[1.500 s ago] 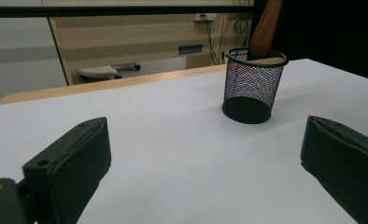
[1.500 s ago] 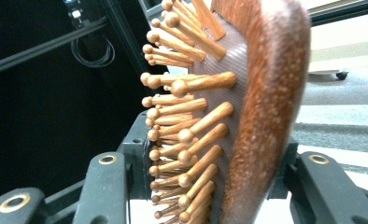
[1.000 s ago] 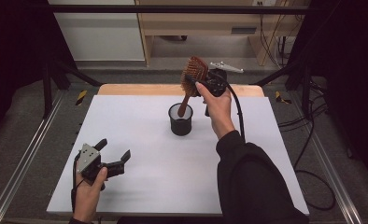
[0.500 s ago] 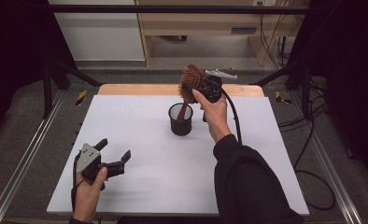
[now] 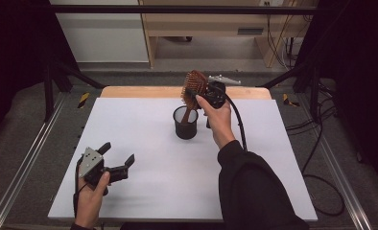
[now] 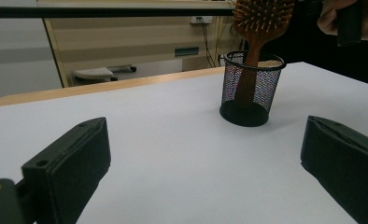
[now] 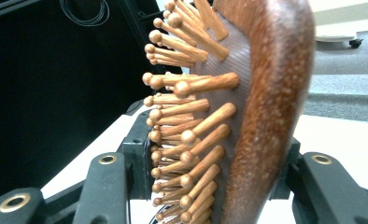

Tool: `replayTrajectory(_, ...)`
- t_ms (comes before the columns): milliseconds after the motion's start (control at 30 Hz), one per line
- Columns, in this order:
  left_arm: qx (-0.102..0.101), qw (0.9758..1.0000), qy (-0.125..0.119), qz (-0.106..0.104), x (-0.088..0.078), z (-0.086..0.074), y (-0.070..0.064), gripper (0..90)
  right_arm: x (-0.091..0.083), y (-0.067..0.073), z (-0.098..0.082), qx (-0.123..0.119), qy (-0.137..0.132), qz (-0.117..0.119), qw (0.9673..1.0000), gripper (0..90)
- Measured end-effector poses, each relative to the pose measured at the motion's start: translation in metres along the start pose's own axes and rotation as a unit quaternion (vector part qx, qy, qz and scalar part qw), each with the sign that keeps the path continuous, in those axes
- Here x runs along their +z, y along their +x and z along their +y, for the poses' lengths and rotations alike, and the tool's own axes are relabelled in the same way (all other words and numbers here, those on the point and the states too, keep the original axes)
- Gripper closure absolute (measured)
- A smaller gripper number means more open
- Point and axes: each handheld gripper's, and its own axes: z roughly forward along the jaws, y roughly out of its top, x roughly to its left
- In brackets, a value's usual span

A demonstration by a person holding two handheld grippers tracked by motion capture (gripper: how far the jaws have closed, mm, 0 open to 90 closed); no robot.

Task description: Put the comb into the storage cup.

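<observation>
A wooden hairbrush [image 5: 194, 85] stands tilted with its handle inside a black mesh cup [image 5: 185, 123] at the middle back of the white table [image 5: 129, 120]. My right gripper [image 5: 201, 92] is shut on the brush head above the cup. In the right gripper view the bristled head [image 7: 261, 107] sits between the two jaws of that gripper [image 7: 210, 186]. My left gripper [image 5: 117, 152] rests low near the front left of the table, open and holding nothing. The left gripper view looks between its spread jaws [image 6: 205, 163] at the cup [image 6: 250, 91] and the brush [image 6: 261, 18].
A wooden strip [image 5: 144, 91] runs along the table's far edge. Metal rails [image 5: 29, 158] flank the left side and cables [image 5: 321, 143] lie on the floor at the right. A wooden bench [image 5: 201, 24] stands behind the table.
The right gripper has lowered the brush a little and shifted it slightly left, so the handle sits deeper in the cup. The left gripper has stayed put.
</observation>
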Motion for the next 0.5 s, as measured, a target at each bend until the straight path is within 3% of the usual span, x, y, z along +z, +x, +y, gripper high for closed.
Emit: replayTrajectory(500,0.001,1.0000,0.001,-0.005,0.0007,-0.0001,-0.0005,1.6,0.0043,0.0029,-0.0047,0.000,0.009,0.008,0.9999,48.0)
